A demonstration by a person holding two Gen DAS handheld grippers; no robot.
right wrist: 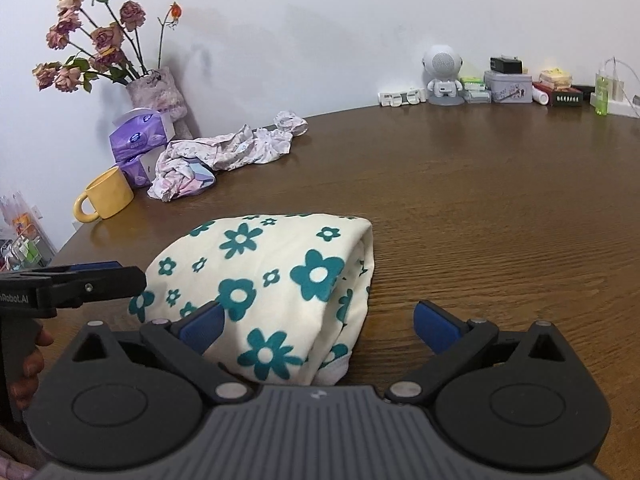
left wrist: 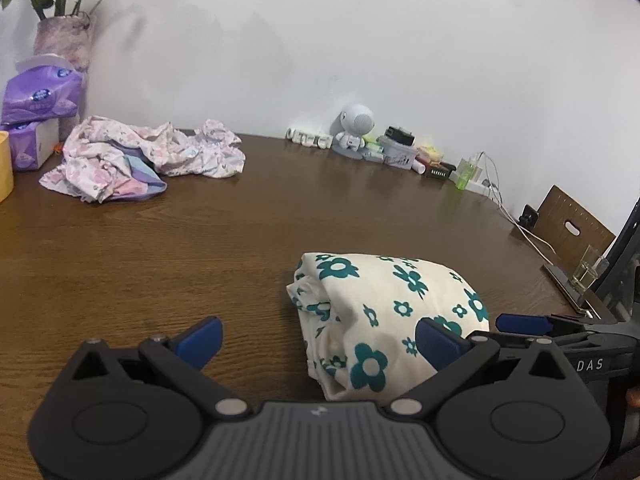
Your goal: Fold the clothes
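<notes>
While both of my grippers hang low over the wooden table [left wrist: 200, 240], this is what I read from the wrist cameras, placing everything against the folded garment.

Folded garment: a cream cloth with teal flowers [right wrist: 276, 276], lying as a thick bundle on the table, its rounded fold facing the far wall.

Left gripper [left wrist: 319, 342]: jaws spread wide, holding nothing; its right finger sits over the garment's near edge, its left finger over bare wood to the garment's left.

Right gripper [right wrist: 320, 326]: jaws spread wide, empty; its left finger lies over the garment's near side, its right finger over bare table to the garment's right.

Unfolded clothes: a crumpled pink-patterned heap [left wrist: 140, 160], well beyond the garment and to its left.

Yellow mug [right wrist: 105, 196]: beyond the garment's left side, just beside the heap.

Tissue packs [right wrist: 140, 136]: purple, stacked behind the mug.

Vase of dried roses [right wrist: 158, 88]: behind the tissue packs, against the wall.
</notes>
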